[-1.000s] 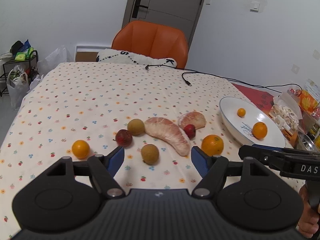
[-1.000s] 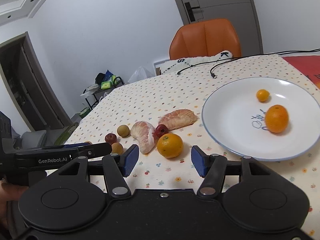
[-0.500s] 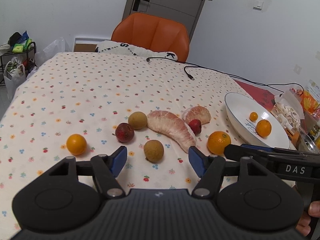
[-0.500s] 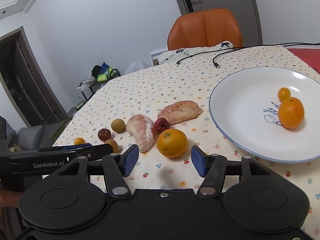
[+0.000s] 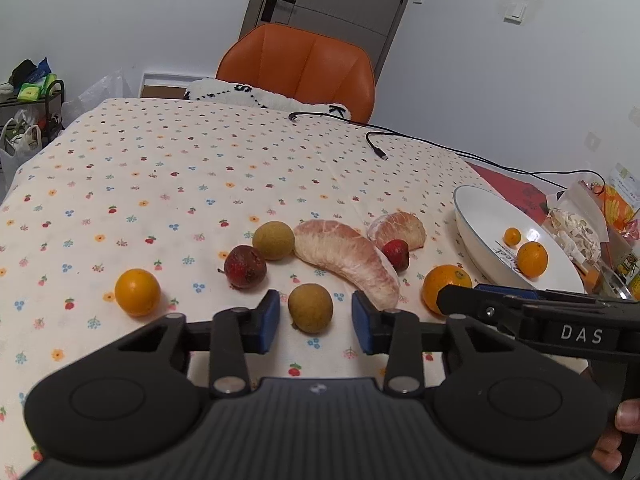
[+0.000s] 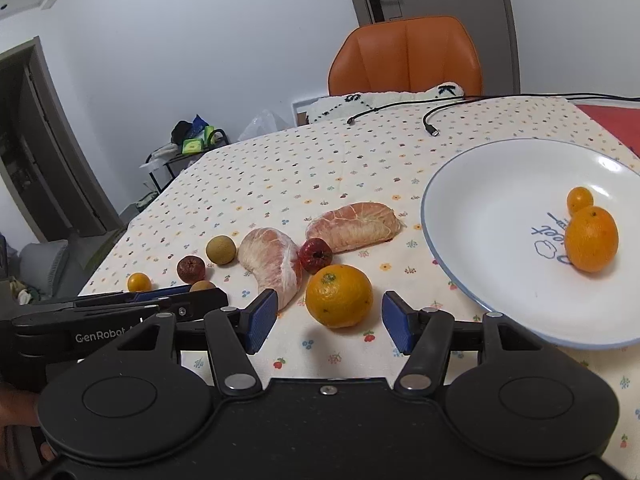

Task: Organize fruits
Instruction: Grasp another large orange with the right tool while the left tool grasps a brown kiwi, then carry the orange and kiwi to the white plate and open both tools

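We've got a table under a flowery tablecloth (image 5: pixel 168 168) filling most of both views, with an orange chair (image 5: pixel 298 66) at the top middle.

The white plate (image 6: pixel 492 216) is way clearer from the right wrist, where it takes up the right side and we can read blue scribbles in its middle. It holds a mid-size orange (image 6: pixel 591 238) with a tiny orange one (image 6: pixel 579 199) touching it just behind. From the left wrist the plate is only a sliver at the right edge.

Only the left view shows the snack bags (image 5: pixel 580 224) behind the plate at far right.

Two peeled pomelo pieces sit mid-frame: the long pomelo wedge (image 5: pixel 348 260) and the shorter pomelo chunk (image 5: pixel 398 229) behind it, with a small red fruit (image 5: pixel 396 255) tucked between them.

The left gripper (image 5: pixel 314 322) has its fingers spread, with a brownish round fruit (image 5: pixel 310 308) sitting right between the tips; we can't tell if they touch it. To its left in that view: a dark red fruit (image 5: pixel 245 267), another brownish one (image 5: pixel 273 240), and a small orange (image 5: pixel 137 292) off by itself.

The right gripper (image 6: pixel 328 322) is spread wide too, and the big orange (image 6: pixel 339 295) sits between its blue pads (image 6: pixel 261 316), apart from both.

A bit of hand (image 5: pixel 624 420) shows at lower right in the left view.
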### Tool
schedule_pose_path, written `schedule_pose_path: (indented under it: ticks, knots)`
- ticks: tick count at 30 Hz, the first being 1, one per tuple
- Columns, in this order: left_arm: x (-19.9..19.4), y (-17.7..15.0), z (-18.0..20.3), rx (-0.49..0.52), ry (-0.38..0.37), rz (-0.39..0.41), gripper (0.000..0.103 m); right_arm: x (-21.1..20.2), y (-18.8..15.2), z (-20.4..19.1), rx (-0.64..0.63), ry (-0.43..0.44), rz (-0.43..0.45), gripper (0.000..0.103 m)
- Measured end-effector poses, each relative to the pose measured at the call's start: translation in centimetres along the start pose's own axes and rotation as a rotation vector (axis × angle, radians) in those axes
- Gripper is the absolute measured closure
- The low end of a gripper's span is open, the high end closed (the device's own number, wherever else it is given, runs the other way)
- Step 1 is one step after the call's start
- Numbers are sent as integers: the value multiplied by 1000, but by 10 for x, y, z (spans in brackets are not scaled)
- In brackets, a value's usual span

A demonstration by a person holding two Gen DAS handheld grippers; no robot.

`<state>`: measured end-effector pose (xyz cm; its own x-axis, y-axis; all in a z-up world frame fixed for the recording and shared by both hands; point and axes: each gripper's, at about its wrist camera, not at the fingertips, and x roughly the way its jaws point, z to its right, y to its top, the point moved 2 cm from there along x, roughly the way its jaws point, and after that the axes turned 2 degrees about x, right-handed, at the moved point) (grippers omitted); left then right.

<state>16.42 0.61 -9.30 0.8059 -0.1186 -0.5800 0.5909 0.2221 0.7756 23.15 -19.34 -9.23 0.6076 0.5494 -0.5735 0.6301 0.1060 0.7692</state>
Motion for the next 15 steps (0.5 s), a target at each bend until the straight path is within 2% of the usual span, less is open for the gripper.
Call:
schedule_pose_path:
  ticks: [3, 5, 8, 15]
  knots:
    - [1, 0, -1, 5, -8, -2, 80, 4, 0, -1, -5, -5, -4, 46]
    - [0, 0, -2, 0, -15, -1, 80, 7, 0, -1, -1, -10, -9, 50]
    - [-4, 0, -4, -6, -23, 5, 80, 10, 0, -3, -20, -33, -9, 65]
    - [-17, 9, 2, 7, -29, 35, 81, -7, 2, -6, -16, -18, 28, 67]
